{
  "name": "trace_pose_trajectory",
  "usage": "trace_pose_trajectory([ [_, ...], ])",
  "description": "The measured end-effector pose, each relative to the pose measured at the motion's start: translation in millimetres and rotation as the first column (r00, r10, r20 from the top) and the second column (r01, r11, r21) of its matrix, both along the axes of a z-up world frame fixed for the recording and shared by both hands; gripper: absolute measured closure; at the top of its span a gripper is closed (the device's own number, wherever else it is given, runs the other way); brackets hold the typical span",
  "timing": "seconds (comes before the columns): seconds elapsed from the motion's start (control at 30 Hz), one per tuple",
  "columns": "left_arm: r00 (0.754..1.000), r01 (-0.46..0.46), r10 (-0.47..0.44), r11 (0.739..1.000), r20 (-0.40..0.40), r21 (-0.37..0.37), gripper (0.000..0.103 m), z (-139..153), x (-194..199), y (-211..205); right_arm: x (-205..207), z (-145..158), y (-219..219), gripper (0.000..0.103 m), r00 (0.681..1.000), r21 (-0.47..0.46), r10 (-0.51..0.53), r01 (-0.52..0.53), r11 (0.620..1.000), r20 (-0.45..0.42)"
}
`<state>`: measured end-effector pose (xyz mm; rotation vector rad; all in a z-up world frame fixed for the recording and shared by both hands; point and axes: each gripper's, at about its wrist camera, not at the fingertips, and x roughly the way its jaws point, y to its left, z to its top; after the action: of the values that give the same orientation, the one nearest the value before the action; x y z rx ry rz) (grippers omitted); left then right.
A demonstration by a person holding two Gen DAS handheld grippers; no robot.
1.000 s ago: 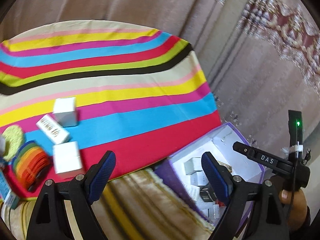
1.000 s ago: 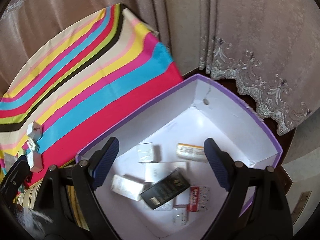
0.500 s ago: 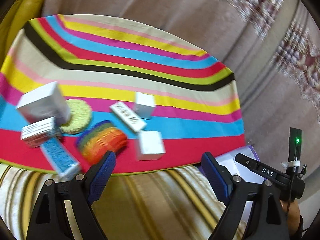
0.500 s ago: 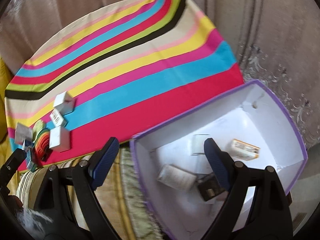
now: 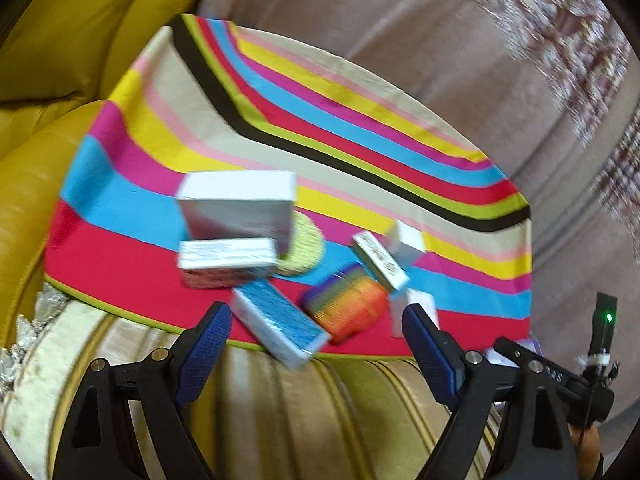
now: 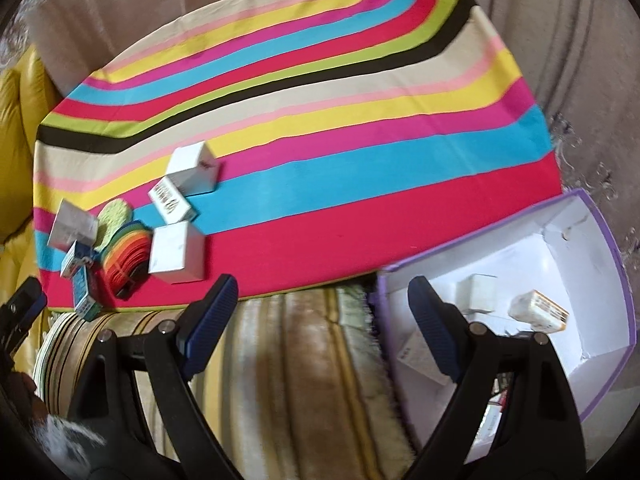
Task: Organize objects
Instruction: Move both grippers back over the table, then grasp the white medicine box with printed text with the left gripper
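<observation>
Small boxes lie clustered on a striped cloth (image 5: 344, 128) (image 6: 360, 184). In the left wrist view I see a big white box (image 5: 240, 204), a silvery box (image 5: 224, 260), a blue box (image 5: 276, 324), a rainbow coaster stack (image 5: 348, 308) and a yellow-green round pad (image 5: 306, 248). My left gripper (image 5: 316, 348) hangs open and empty just in front of the blue box. In the right wrist view white boxes (image 6: 176, 252) (image 6: 192, 168) sit at the left. My right gripper (image 6: 324, 316) is open and empty over the cloth's near edge. A purple-rimmed white box (image 6: 600, 248) at right holds several small packs.
A yellow leather sofa (image 5: 60, 60) borders the cloth on the left. Brownish curtains (image 5: 440, 32) hang behind. Striped beige upholstery (image 6: 304, 360) lies under both grippers. A person's hand (image 5: 584, 440) holds the other gripper at the left view's lower right.
Both grippers have swept left, away from the purple-rimmed box, toward the cluster of boxes. The sofa has come into the left view. Both jaws stayed wide.
</observation>
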<state>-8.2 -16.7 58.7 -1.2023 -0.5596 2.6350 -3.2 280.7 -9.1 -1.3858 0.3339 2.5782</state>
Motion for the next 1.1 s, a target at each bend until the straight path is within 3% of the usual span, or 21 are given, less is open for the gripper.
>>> trace_pose_trajectory([
  [0.17,0.997,-0.063,0.063,0.998,0.039,-0.001,0.014,-9.8,-18.1,-22.1,-9.8,-1.2,-19.6,0.014,0.999,-0.003,0.045,-0.045,0.999,0.006],
  [0.3,0.991,-0.069,0.072,0.997,0.116,-0.027,0.014,-24.9,-41.6,-24.8,-15.6,-0.8,-32.9,0.014,0.997,-0.007,0.076,-0.076,0.997,0.006],
  [0.6,0.979,-0.064,0.08,0.994,0.188,-0.087,0.013,-41.6,-70.3,-20.8,-25.4,1.7,-55.9,0.014,0.989,-0.009,0.145,-0.145,0.989,-0.008],
  [0.87,0.967,-0.092,0.106,0.993,0.233,-0.071,0.012,-54.8,-83.2,-27.5,-34.4,11.0,-73.1,0.011,0.982,-0.004,0.185,-0.185,0.983,-0.036],
  [0.93,0.967,-0.087,0.1,0.994,0.235,-0.064,0.015,-57.4,-85.4,-28.5,-35.9,13.3,-77.9,0.011,0.98,-0.002,0.196,-0.196,0.981,-0.042],
  [1.0,0.966,-0.073,0.084,0.996,0.245,-0.054,0.024,-60.0,-85.9,-29.2,-38.0,15.9,-84.5,0.01,0.977,0.0,0.208,-0.209,0.978,-0.05],
  [1.1,0.968,-0.078,0.084,0.996,0.237,-0.037,0.024,-59.7,-83.3,-31.8,-42.1,18.9,-95.4,0.009,0.972,0.002,0.227,-0.227,0.974,-0.058],
])
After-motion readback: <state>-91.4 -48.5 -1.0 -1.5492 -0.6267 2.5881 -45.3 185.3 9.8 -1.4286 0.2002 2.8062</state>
